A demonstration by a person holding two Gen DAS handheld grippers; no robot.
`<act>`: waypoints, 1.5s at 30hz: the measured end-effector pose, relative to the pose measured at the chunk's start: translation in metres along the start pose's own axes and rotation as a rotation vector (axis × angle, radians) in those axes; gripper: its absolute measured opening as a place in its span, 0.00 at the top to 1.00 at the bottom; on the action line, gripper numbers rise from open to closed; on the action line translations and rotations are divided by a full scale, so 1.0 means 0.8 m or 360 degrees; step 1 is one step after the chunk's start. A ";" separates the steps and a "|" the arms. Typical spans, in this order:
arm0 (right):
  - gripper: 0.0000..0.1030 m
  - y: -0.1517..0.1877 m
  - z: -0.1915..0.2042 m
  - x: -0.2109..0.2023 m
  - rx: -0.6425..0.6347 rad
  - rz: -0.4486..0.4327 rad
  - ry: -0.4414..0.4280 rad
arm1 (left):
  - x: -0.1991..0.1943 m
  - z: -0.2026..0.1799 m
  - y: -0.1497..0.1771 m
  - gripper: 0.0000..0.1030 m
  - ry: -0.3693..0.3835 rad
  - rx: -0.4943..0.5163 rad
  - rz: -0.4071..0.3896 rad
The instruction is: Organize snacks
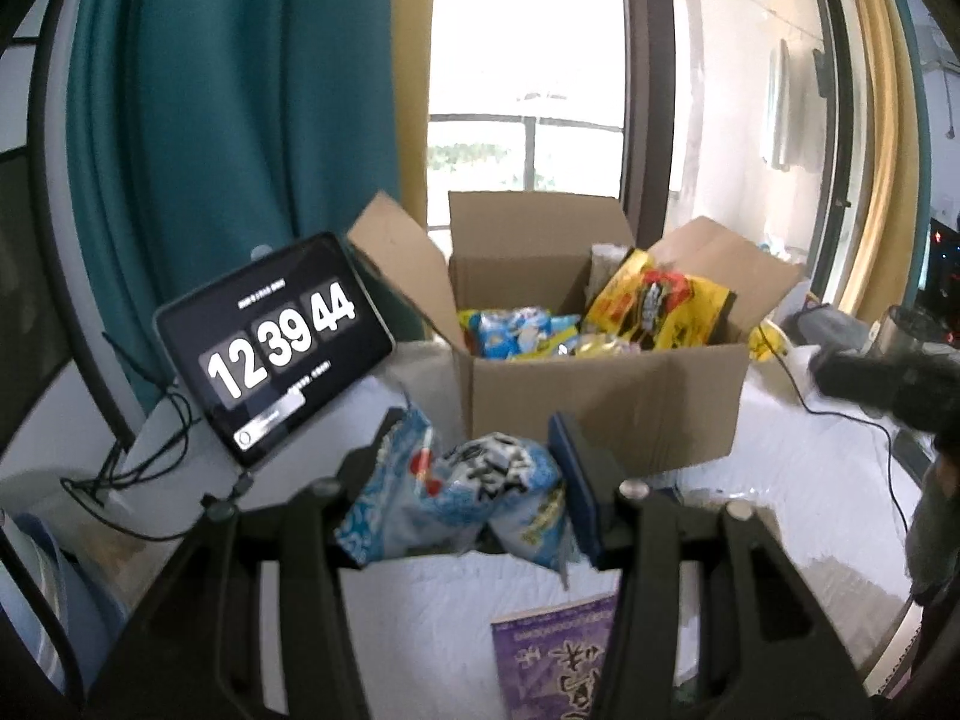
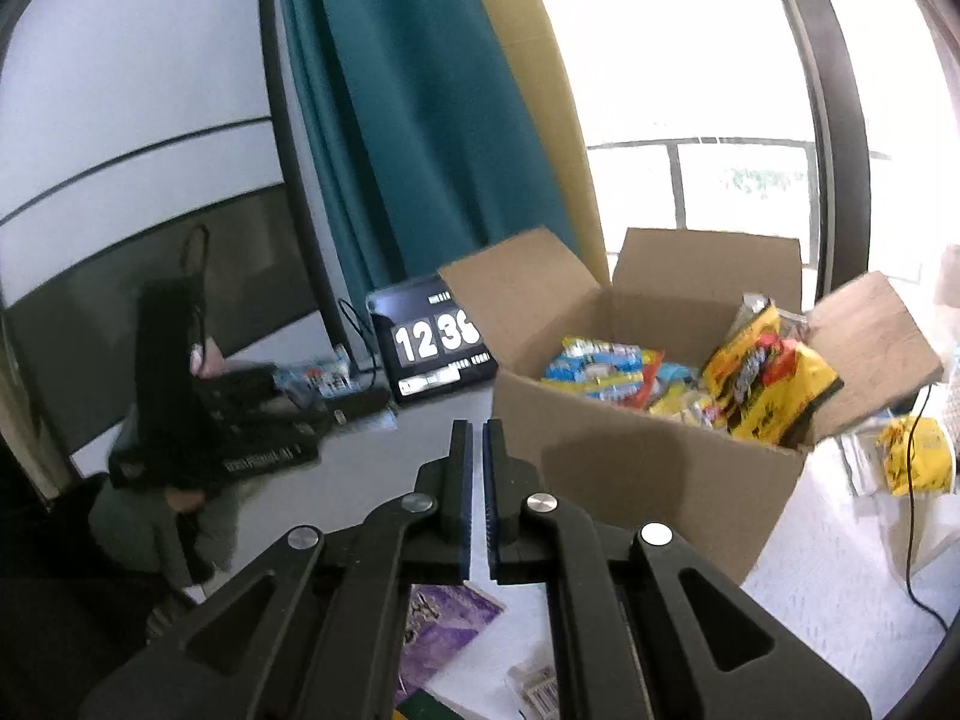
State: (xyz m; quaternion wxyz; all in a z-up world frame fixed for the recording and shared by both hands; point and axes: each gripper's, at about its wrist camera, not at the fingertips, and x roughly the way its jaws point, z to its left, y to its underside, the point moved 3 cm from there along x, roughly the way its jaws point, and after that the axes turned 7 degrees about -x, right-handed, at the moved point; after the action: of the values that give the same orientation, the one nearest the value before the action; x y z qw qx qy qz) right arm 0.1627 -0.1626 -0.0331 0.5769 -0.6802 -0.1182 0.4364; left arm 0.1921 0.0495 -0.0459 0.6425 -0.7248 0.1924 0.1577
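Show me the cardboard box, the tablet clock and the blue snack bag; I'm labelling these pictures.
cardboard box (image 1: 606, 402), left wrist view, front wall.
tablet clock (image 1: 276, 342), left wrist view, screen digits.
blue snack bag (image 1: 420, 498), left wrist view, crumpled middle between the fingers.

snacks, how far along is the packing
Done: several packets, including a big yellow bag, already sit in the open cardboard box. In hand: the left gripper clamps a blue-white snack bag; the right gripper is shut, empty. Left: a yellow packet lies beside the box.
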 end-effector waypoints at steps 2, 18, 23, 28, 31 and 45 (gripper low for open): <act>0.96 0.015 0.000 0.015 0.0004 0.0103 0.0006 | -0.003 0.002 0.001 0.52 -0.0003 -0.0006 -0.0002; 0.49 0.171 0.015 0.137 0.0606 0.0856 0.0017 | 0.024 0.066 0.130 0.52 -0.0052 -0.0068 0.0364; 0.50 0.175 0.021 0.147 0.0633 0.0877 0.0058 | 0.038 0.071 0.169 0.52 -0.0040 -0.0051 0.0492; 0.50 0.175 0.033 0.157 0.0641 0.0862 0.0026 | 0.051 0.060 0.196 0.52 0.0014 -0.0016 0.0575; 0.49 0.174 0.037 0.162 0.0676 0.0845 -0.0011 | 0.054 0.057 0.196 0.52 0.0033 -0.0015 0.0589; 0.81 0.164 0.065 0.184 0.0656 0.0817 -0.0121 | 0.057 0.054 0.196 0.53 0.0038 -0.0006 0.0590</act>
State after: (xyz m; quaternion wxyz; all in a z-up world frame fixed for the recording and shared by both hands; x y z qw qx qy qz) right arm 0.1668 -0.0696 -0.2145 0.5688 -0.5398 0.1264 0.6075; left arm 0.1573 0.0729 -0.2092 0.5987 -0.6800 0.3301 0.2650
